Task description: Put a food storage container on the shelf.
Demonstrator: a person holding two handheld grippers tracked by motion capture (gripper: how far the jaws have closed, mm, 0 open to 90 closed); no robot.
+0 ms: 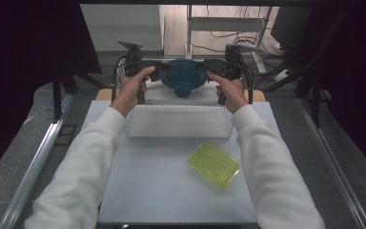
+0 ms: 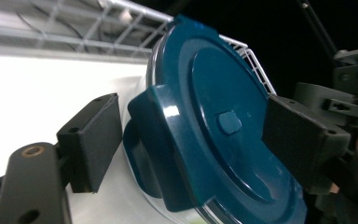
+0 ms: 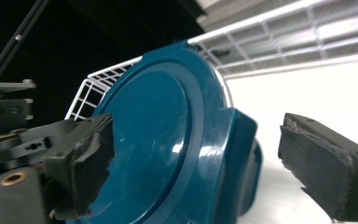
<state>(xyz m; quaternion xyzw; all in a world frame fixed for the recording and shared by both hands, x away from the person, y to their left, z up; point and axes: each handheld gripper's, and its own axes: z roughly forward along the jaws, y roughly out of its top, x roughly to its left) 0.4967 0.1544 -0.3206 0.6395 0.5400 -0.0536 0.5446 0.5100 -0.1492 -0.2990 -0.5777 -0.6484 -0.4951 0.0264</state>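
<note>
A round container with a dark blue lid sits at the far end of a white wire basket. My left gripper is at its left edge and my right gripper at its right edge. In the left gripper view the open gripper straddles a blue side clip of the lid, with a thin gap at the left pad. In the right gripper view the open gripper straddles the opposite clip of the lid, and the right pad stands well off it.
A yellow-green rectangular plastic box lies on the white table in front of the basket, to the right. Metal rails run along both sides of the table. Dark curtains, a stand and cables are behind it.
</note>
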